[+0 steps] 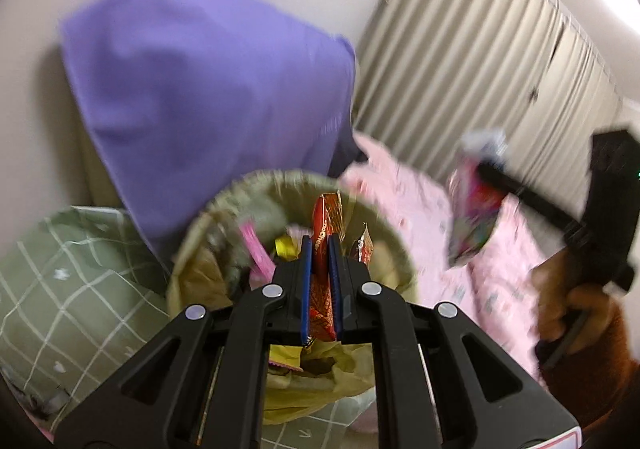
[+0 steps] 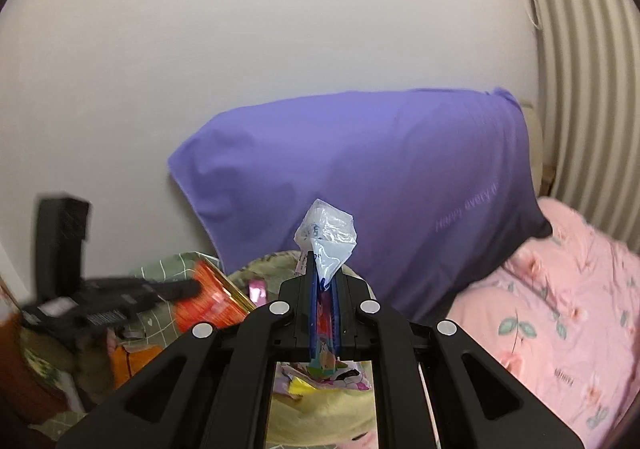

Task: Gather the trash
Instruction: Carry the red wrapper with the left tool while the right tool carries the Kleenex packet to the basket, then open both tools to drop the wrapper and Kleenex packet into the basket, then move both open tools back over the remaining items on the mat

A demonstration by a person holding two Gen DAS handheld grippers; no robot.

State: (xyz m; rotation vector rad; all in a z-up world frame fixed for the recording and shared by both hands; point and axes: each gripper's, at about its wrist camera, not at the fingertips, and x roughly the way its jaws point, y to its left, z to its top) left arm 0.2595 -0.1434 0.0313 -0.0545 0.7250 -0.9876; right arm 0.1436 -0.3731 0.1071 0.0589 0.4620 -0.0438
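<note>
Left gripper (image 1: pixel 319 249): jaws closed on a red-orange snack wrapper (image 1: pixel 326 225), held upright directly above the lined trash basket (image 1: pixel 200 269). Right gripper (image 2: pixel 325 265): jaws closed on a clear-topped colourful packet (image 2: pixel 326 235), held over the near side of the same basket's yellow liner (image 2: pixel 320 413); seen from the left wrist, this packet (image 1: pixel 474 209) hangs beside the basket, above the pink quilt (image 1: pixel 408 205). The basket already contains a pink wrapper (image 1: pixel 256 249), a gold foil (image 1: pixel 285 247) and other litter.

Recommended technique: open the left jaws only while the wrapper is centred over the opening, low enough that the light foil cannot drift onto the bedding; bring the right packet fully inside the rim before letting go.

Legible text: the red wrapper shows a fragment resembling "Chee"; the purple pillow (image 2: pixel 360 185) bears faint lettering, apparently "Happy every d…". The packet's print is unreadable. A green checked blanket (image 1: pixel 60 281) lies beside the basket.
</note>
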